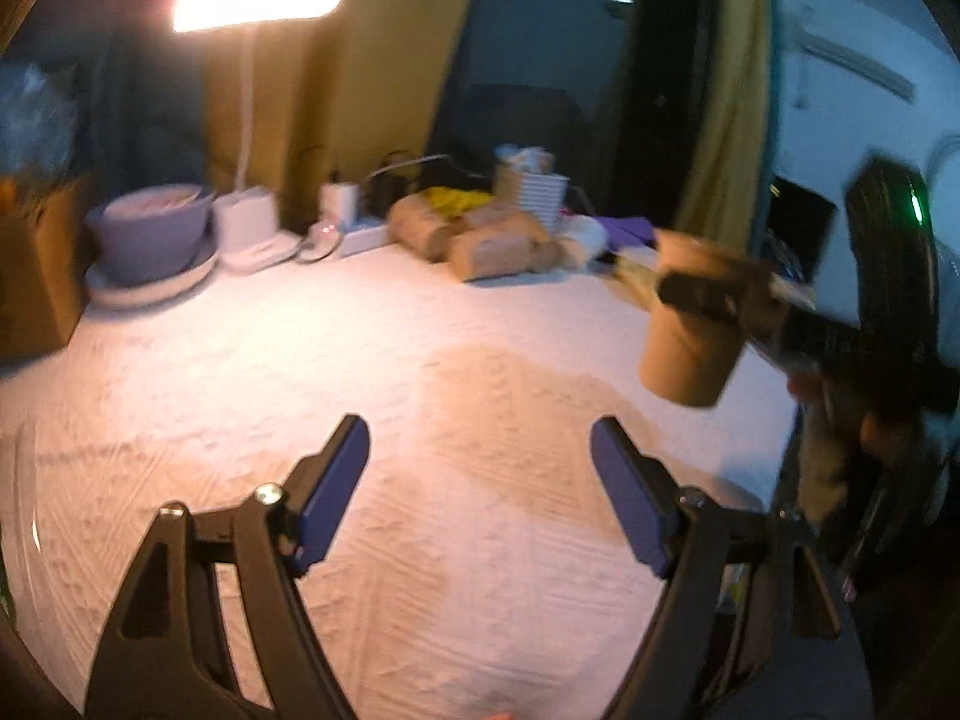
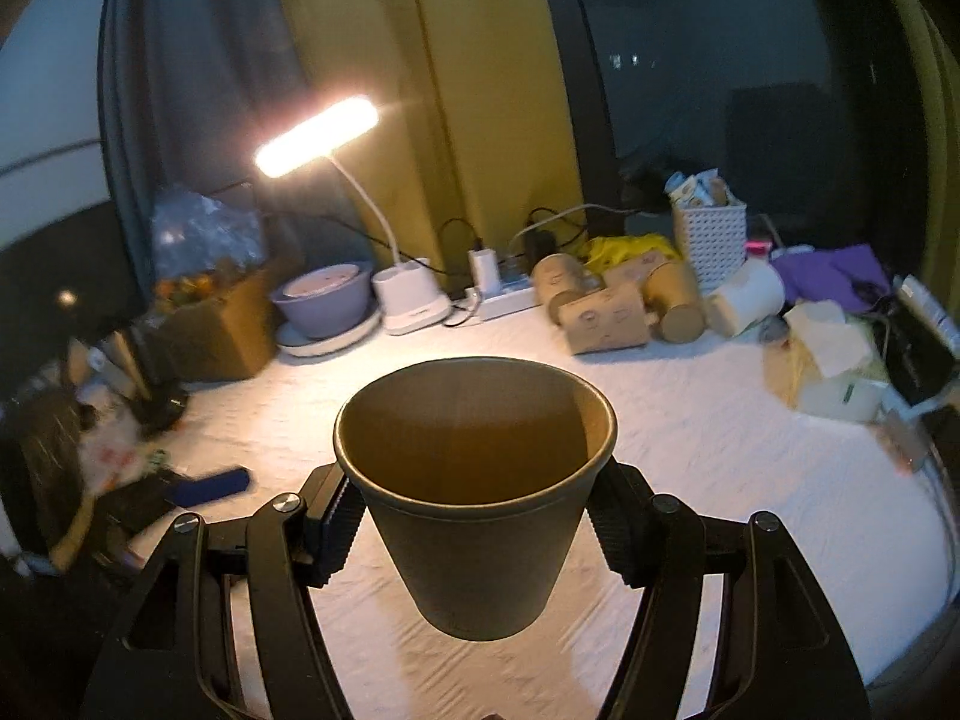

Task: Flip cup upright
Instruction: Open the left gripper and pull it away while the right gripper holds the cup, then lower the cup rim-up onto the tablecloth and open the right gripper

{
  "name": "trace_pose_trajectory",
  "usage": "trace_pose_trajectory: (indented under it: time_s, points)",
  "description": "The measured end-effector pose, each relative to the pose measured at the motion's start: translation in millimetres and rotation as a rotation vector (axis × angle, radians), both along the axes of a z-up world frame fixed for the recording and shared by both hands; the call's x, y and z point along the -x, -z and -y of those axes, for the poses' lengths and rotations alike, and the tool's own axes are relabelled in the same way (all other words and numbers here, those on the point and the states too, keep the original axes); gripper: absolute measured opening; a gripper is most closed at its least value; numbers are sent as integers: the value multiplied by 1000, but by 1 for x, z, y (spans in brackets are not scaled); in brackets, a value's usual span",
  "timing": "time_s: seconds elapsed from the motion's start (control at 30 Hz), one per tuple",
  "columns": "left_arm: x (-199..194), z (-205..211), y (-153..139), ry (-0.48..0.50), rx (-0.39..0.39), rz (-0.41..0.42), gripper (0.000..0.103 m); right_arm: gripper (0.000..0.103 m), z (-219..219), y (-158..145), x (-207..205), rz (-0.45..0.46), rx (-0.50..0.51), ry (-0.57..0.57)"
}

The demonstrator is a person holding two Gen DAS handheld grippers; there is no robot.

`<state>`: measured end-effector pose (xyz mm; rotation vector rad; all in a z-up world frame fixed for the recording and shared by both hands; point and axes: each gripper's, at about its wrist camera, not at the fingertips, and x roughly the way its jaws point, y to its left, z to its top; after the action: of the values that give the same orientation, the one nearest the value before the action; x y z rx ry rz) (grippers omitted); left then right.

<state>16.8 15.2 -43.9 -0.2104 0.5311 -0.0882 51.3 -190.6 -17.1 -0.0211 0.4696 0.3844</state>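
Note:
A brown paper cup [image 2: 477,498] sits between the jaws of my right gripper [image 2: 477,531], mouth up, held clear above the white tablecloth [image 2: 690,432]. Both ridged pads press its sides just under the rim. In the left wrist view the same cup [image 1: 690,336] hangs in the air at the right, upright, clamped by the right gripper [image 1: 708,300]. My left gripper [image 1: 480,492] is open and empty, low over the cloth, left of and below the cup.
A lit desk lamp [image 2: 318,135] stands at the back. Near it are a grey bowl on a plate [image 2: 324,300], a power strip [image 2: 510,300], several lying paper cups [image 2: 618,306], a white basket [image 2: 711,243] and tissues [image 2: 828,336]. Clutter lies at the left edge [image 2: 108,450].

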Motion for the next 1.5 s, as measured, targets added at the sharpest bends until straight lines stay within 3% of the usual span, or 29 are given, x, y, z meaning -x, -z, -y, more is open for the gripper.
trace_pose_trajectory:
  time_s: [0.2, 0.53, 0.93, 1.5]
  points:
    - [-5, -29, 11, -89, 106, -28, 78, 69, -13, 26, -16, 3, 71, 26]
    - [-13, -43, 20, -150, 160, -51, 77, 69, -33, 51, -22, 22, 184, 73]
    - [-12, -41, 19, -143, 151, -58, 78, 69, -36, 60, -24, -12, 238, 104]
    - [-18, -28, 20, -132, 72, -76, 78, 75, -28, 66, -10, -58, 246, 105]
